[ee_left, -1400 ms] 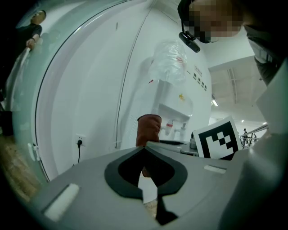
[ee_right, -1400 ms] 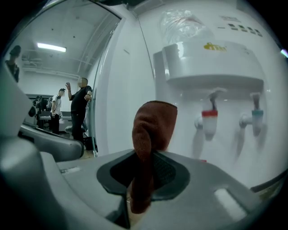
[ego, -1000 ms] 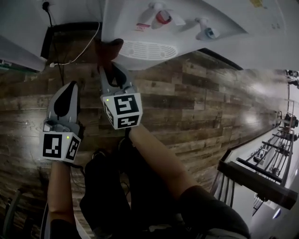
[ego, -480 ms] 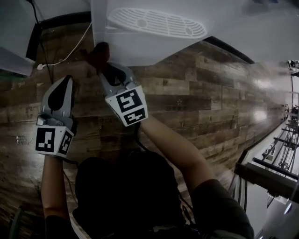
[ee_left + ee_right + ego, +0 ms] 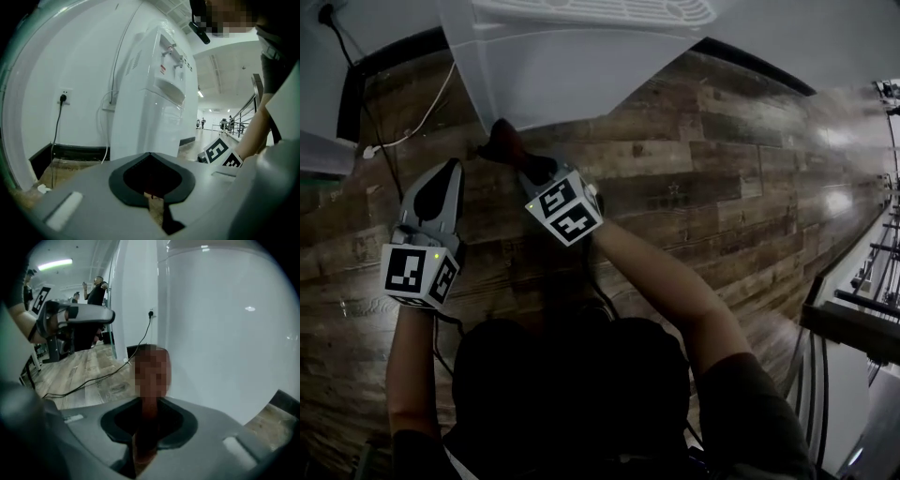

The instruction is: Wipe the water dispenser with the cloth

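Note:
The white water dispenser [image 5: 562,66] stands at the top of the head view, with its taps [image 5: 171,49] showing in the left gripper view. My right gripper [image 5: 525,161] is shut on a dark red cloth [image 5: 504,141] and presses it against the dispenser's lower body. In the right gripper view the cloth [image 5: 149,404] sticks up between the jaws, beside the white wall of the dispenser [image 5: 225,333]. My left gripper [image 5: 450,169] hangs just left of it, shut and holding nothing, a little short of the dispenser [image 5: 154,93].
A black cable [image 5: 389,159] and a white cable [image 5: 422,117] run over the wood floor [image 5: 722,187] to the left of the dispenser, toward a wall socket [image 5: 63,98]. A metal railing [image 5: 862,309] lines the right side. People stand far off [image 5: 96,291].
My right gripper has carried the cloth down the dispenser from near the drip tray to the lower body. The left gripper has stayed beside it, still shut.

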`<state>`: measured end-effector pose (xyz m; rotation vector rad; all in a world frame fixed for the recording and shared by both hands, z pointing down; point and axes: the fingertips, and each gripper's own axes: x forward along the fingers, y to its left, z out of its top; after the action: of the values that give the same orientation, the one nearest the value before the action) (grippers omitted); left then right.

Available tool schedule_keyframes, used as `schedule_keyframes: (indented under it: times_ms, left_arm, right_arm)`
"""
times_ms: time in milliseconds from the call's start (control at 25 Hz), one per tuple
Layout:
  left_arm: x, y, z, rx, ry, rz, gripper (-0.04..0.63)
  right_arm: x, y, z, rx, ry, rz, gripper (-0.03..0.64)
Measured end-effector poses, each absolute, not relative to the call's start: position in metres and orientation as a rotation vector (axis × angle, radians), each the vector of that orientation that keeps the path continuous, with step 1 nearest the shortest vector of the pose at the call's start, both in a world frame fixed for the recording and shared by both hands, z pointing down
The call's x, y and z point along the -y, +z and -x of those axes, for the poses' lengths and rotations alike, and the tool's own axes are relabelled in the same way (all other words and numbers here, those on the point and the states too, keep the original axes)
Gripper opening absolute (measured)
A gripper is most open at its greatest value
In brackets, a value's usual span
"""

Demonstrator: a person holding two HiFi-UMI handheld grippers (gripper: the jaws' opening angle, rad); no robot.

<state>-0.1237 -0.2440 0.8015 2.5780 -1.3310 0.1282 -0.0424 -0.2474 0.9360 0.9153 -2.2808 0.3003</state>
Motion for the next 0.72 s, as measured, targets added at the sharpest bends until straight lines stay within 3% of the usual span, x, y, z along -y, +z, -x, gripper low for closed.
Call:
schedule_keyframes:
  times_ms: [160, 480, 720]
  left_arm:
    - [0.255, 0.789, 0.117, 1.328, 0.097, -2.603, 0.018]
    - [0.269, 0.671, 0.116, 1.451, -0.085, -2.687, 0.018]
    - [0.292, 0.654, 0.103, 1.492, -0.116, -2.729, 0.018]
  right_arm:
    - [0.240, 0.891, 0.034, 2.276, 0.023, -0.891, 0.061]
    - [0.260, 0.682, 0.016, 2.172, -0.805, -0.977, 0.063]
    - [0.298, 0.668, 0.021, 2.084, -0.992, -1.043, 0.063]
